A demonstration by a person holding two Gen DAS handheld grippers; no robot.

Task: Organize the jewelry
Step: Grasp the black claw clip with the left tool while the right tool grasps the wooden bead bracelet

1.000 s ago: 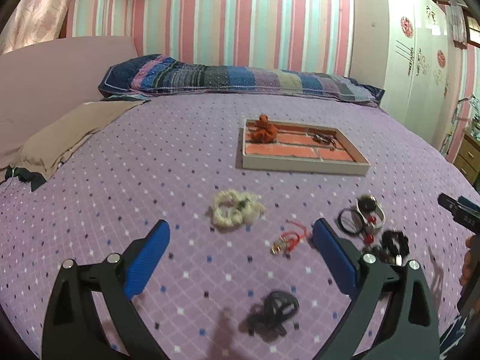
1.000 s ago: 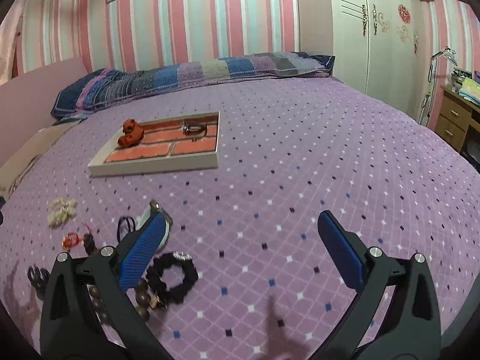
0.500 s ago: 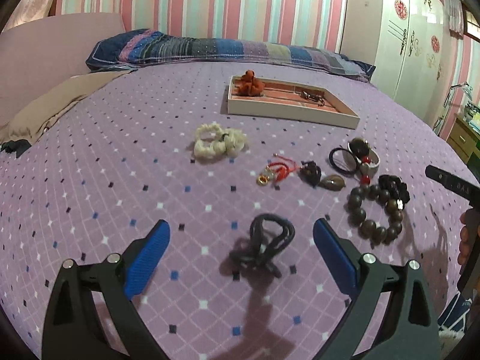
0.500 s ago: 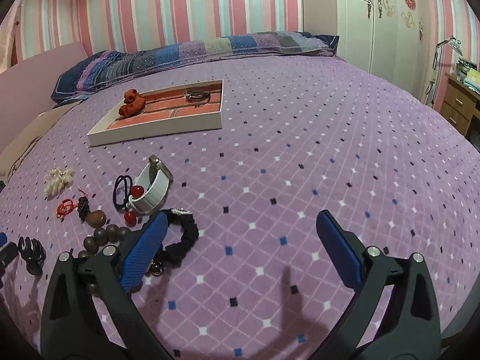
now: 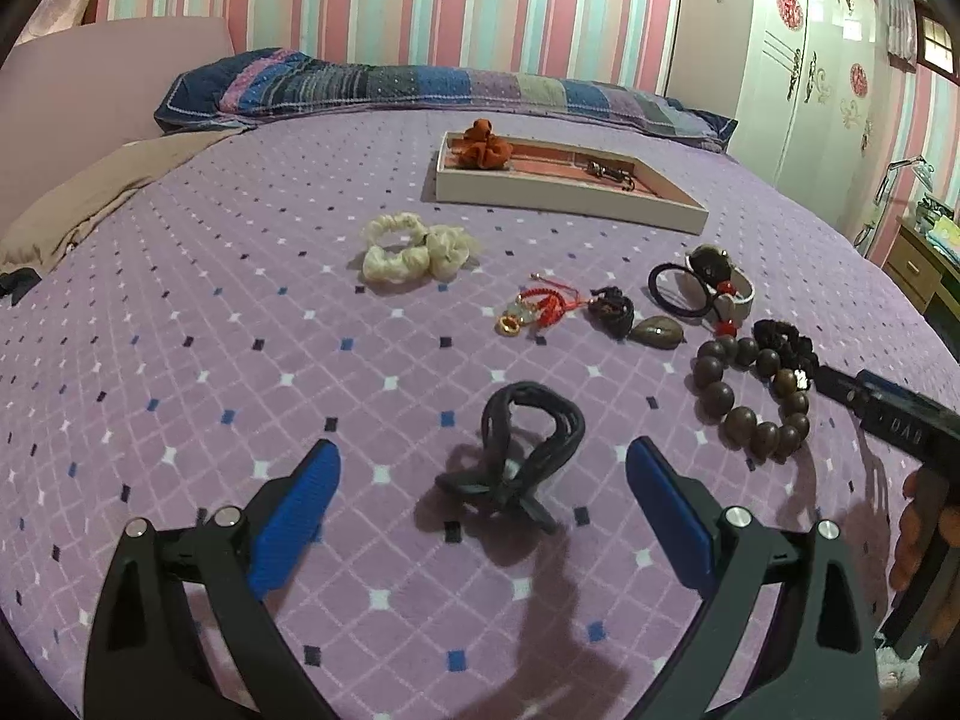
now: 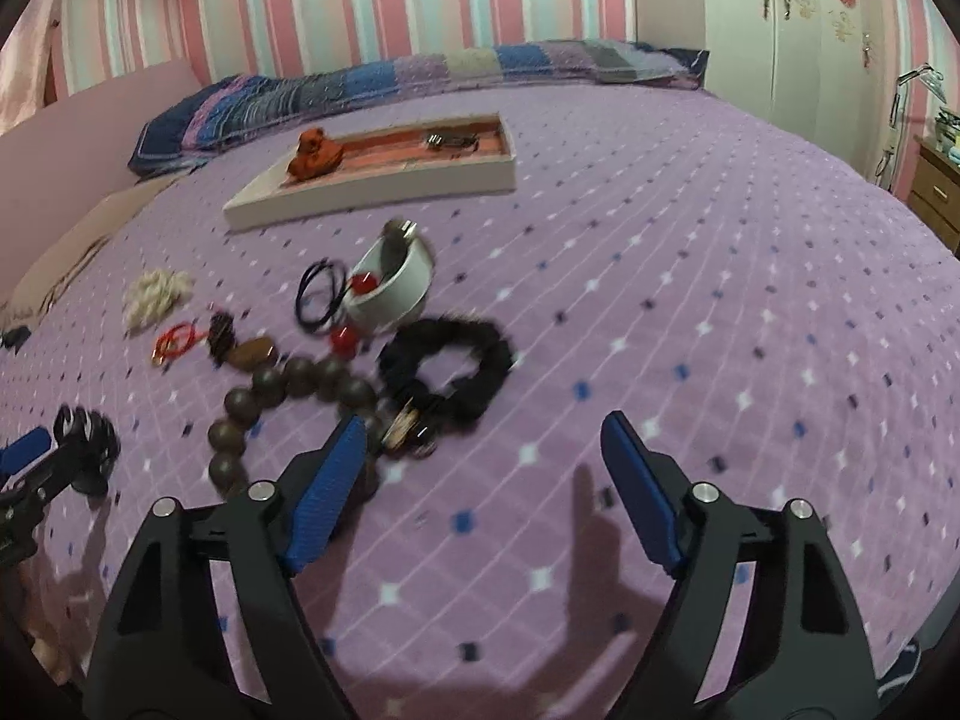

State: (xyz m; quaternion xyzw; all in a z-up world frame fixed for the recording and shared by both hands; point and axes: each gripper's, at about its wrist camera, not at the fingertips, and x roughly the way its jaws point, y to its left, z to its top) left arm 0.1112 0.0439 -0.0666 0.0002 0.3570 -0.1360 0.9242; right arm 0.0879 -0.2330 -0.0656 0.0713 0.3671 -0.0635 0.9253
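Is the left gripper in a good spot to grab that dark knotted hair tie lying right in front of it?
Probably yes. The left gripper is open, its blue fingers spread wider than the dark hair tie, which lies alone on the bedspread just ahead, between them. Nothing blocks the way.

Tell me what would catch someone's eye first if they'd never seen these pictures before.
Probably the scatter of jewelry and hair ties on the purple bedspread: a dark hair tie lies right between the open left gripper fingers, and a brown bead bracelet sits to its right. Farther back, a white tray with a red lining holds an orange scrunchie at its left end.
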